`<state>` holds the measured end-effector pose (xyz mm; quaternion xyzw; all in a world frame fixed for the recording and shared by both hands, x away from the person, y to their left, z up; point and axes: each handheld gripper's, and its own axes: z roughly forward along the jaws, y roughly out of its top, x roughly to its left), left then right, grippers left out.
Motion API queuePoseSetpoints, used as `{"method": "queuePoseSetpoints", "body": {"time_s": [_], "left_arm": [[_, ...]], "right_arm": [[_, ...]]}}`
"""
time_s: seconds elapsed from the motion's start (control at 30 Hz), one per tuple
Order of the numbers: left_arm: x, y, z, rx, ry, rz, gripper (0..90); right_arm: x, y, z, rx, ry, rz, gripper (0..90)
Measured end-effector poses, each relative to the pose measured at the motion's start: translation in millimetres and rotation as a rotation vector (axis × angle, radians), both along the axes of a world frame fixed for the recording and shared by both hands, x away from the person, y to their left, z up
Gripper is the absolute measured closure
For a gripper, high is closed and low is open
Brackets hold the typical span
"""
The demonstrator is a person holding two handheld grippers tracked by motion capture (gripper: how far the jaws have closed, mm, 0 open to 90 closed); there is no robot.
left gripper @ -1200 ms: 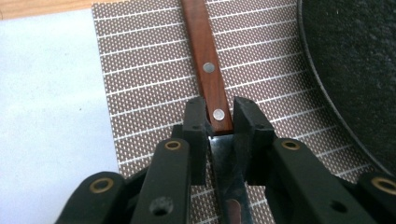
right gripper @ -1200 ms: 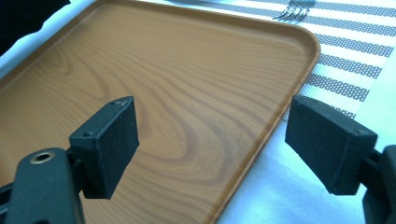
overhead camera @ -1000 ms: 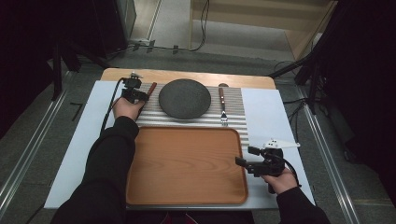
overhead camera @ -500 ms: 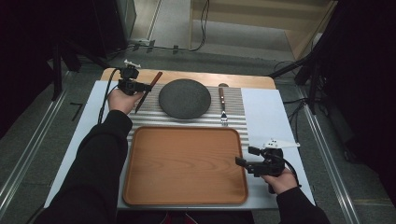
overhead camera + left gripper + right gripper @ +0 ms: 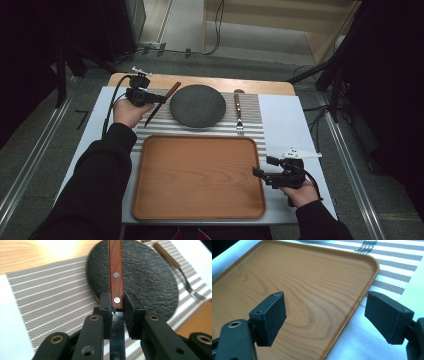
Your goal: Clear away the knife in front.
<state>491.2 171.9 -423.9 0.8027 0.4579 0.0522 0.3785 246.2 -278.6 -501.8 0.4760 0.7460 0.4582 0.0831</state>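
A knife with a red-brown riveted wooden handle (image 5: 173, 90) hangs slanted above the striped placemat (image 5: 250, 127), left of the dark round plate (image 5: 197, 105). My left gripper (image 5: 159, 98) is shut on it. In the left gripper view the pads of that gripper (image 5: 117, 308) clamp the handle's end (image 5: 115, 265) where the steel blade (image 5: 117, 340) begins, with the plate (image 5: 150, 282) behind. My right gripper (image 5: 262, 166) is open over the right rim of the wooden tray (image 5: 197, 175). Its jaws (image 5: 324, 315) stand wide with nothing between them.
A fork (image 5: 238, 112) with a wooden handle lies on the placemat right of the plate; its tines (image 5: 364, 248) point toward the tray (image 5: 299, 285). A white mat (image 5: 295, 125) covers the table, and metal rails run along both sides.
My left hand has lifted the knife off the placemat and carried it up and a little away from the person. The right gripper has stayed put.
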Motion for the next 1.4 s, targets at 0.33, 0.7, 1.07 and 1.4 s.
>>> {"method": "queuePoseSetpoints", "body": {"time_s": [0.33, 0.7, 1.07, 1.4], "left_arm": [[-24.0, -9.8, 2.3, -0.015, 0.015, -0.085, 78.2], [-46.3, -11.9, 12.3, -0.048, 0.015, -0.151, 78.2], [-77.0, -6.9, 0.7, -0.073, -0.009, -0.168, 78.2], [-94.1, -9.7, -12.6, -0.068, 0.009, -0.186, 78.1]], "right_arm": [[0.0, 0.5, 0.3, 0.003, -0.002, 0.005, 15.4], [0.0, 1.3, -0.2, 0.004, 0.003, 0.011, 15.4], [-0.9, 2.0, -0.7, 0.003, 0.008, 0.014, 15.4], [-2.1, 3.5, 0.0, 0.002, 0.008, 0.020, 15.4]]}}
